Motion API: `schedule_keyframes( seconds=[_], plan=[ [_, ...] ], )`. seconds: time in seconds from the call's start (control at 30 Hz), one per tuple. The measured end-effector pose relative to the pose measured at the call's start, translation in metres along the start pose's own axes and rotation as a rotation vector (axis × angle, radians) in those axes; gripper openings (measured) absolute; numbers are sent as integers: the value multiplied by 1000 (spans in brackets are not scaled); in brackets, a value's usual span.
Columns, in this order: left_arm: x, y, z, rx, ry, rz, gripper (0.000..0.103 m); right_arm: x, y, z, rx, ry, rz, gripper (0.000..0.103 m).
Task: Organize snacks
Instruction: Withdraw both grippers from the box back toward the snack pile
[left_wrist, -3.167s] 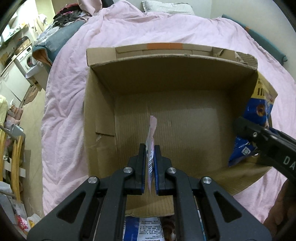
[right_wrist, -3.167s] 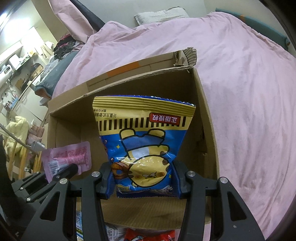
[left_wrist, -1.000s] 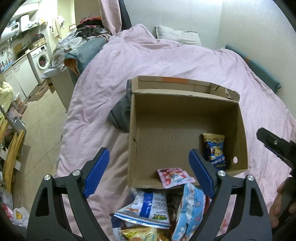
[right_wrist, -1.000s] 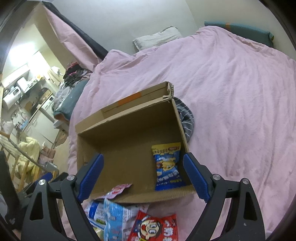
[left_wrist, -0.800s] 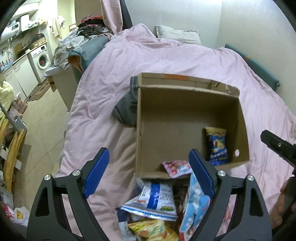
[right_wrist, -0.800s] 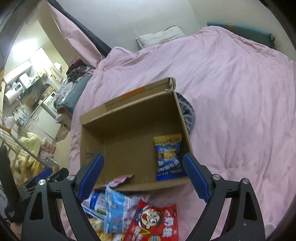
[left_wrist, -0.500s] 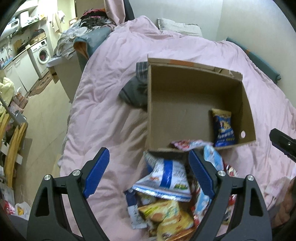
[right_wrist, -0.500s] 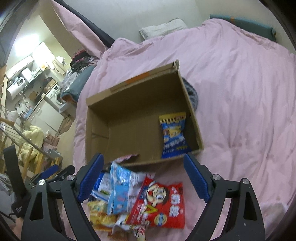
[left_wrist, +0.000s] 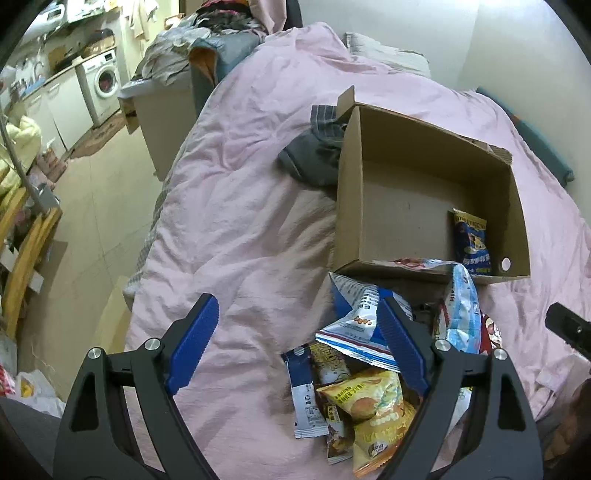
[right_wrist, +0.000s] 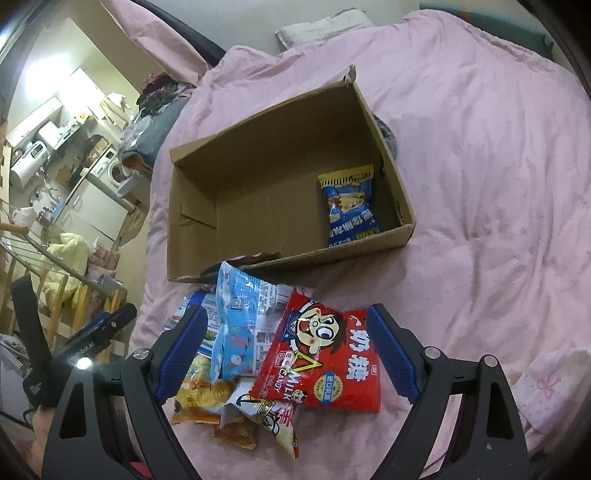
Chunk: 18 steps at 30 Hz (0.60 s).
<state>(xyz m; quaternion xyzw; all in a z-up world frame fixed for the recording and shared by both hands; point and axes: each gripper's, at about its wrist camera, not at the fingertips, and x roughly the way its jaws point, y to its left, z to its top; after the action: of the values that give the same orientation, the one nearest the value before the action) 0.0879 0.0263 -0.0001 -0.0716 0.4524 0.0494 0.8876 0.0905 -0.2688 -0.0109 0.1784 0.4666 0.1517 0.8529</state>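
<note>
Snacks are heaped on the pink bedspread (right_wrist: 498, 155) just in front of the cardboard box (right_wrist: 207, 155), and the scene is taken from left to right. At the left, the left gripper (left_wrist: 299, 332) is held wide apart and empty above the bedspread, its right finger over the near edge of the heap, where a blue-and-white packet (left_wrist: 354, 325) and a yellow chip bag (left_wrist: 373, 402) are seen. Next, a light blue bag (right_wrist: 240, 325) is propped on the pile, with a pink packet (left_wrist: 417, 263) lying inside the box just behind its front wall. Further right, the right gripper (right_wrist: 284, 350) is likewise spread and empty, and a red milk candy bag (right_wrist: 325, 365) is framed between its fingers. At the far right, a blue cookie bag (right_wrist: 351, 206) is already laid in the box's right corner. The next pick is probably meant for the red bag. Because the bags overlap, a neighbour could be pinched along with it, or the glossy film could slip from the pads if only a loose corner is caught. The pile could also be scattered over the soft, uneven bedding, and a puffed bag could be crushed by too deep a bite.
</note>
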Motion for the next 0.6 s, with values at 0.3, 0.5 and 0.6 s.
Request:
schedule_keyframes(
  seconds=[0.3, 0.5, 0.6],
  plan=[
    [6, 18, 4, -85, 23, -13, 85, 23, 0, 3, 44, 43, 42, 90],
    [13, 28, 3, -120, 70, -17, 85, 58, 26, 5, -9, 126, 71, 90],
    [14, 29, 3, -116, 81, -19, 85, 67, 60, 6, -138, 117, 103, 89]
  ],
)
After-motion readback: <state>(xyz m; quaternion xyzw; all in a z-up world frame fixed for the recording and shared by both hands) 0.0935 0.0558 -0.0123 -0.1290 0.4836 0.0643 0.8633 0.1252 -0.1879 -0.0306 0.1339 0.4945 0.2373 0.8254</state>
